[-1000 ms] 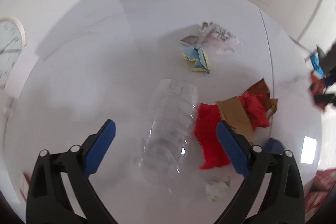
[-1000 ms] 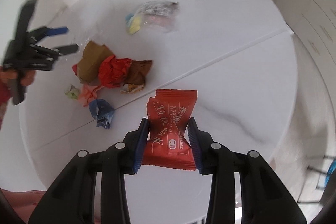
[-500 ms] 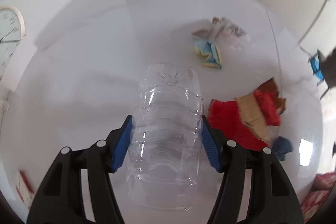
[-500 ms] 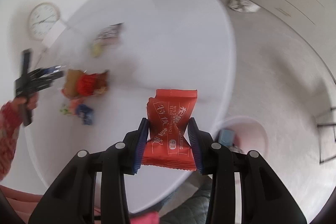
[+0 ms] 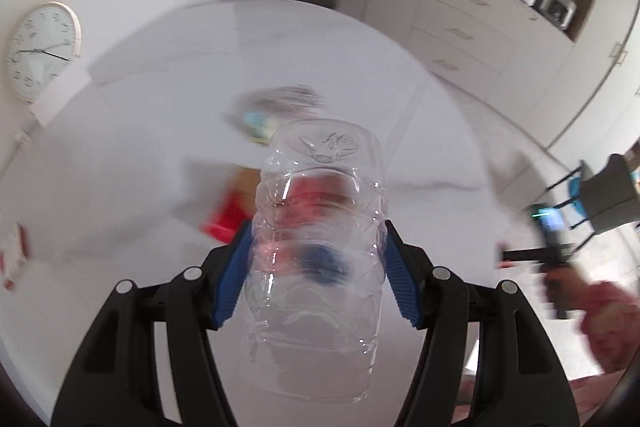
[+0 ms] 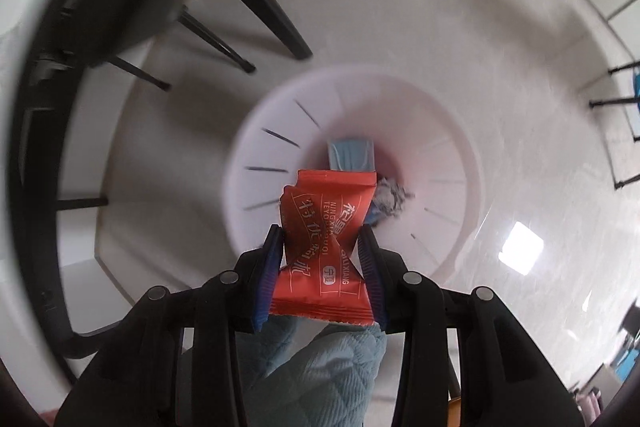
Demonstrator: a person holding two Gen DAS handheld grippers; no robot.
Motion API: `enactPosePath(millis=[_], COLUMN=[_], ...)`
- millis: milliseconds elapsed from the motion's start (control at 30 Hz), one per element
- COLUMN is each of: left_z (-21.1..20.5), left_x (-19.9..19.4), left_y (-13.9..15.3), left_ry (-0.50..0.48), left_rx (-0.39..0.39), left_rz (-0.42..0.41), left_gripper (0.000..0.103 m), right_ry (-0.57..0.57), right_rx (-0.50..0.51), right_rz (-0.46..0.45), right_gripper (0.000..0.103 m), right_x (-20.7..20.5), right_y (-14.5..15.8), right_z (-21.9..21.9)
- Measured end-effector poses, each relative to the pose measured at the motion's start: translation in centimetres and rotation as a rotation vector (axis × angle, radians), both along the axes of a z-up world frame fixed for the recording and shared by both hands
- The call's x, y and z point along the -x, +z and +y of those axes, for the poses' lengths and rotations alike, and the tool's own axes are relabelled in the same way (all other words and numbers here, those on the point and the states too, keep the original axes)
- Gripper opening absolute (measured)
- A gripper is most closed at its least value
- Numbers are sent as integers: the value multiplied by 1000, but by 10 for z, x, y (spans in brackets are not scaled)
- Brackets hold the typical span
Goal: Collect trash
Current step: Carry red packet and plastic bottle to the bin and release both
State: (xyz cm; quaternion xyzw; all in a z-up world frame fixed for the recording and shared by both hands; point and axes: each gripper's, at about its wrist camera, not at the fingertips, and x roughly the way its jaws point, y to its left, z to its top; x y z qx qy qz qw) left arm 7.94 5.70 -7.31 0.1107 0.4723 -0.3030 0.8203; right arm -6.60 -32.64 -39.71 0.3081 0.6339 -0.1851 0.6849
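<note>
Wrapper (image 6: 326,251) between right tongs (image 6: 320,279)

The right gripper's (image 6: 320,259) jaws pinch a red snack wrapper (image 6: 325,247) above a white bin (image 6: 264,155).

Bright, even daylight — heavy motion blur beyond both views' sharp centres — fisheye-bent, black-vignetted edges.

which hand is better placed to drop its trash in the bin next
Right. The right gripper holds the red wrapper right above the white bin. The left gripper grips the clear bottle over the table.
</note>
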Motion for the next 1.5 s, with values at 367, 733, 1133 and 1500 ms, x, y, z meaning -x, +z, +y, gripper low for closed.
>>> enactPosePath(millis=[367, 733, 1133, 1500], left_z=[-174, -319, -365, -333], left_x=[107, 164, 158, 158], left_y=[-17, -167, -341, -213], left_ry=[-291, -419, -326, -277], left_rx=[-15, -169, -426, -225], left_rz=[68, 272, 474, 371], left_gripper=[61, 61, 71, 80], right_ry=[-37, -46, -55, -5], right_rx=[-46, 117, 63, 130], right_rz=[-52, -196, -153, -245], right_gripper=[78, 93, 93, 93], right_x=[28, 130, 151, 128], right_y=[2, 118, 92, 148], right_z=[-34, -85, -107, -93])
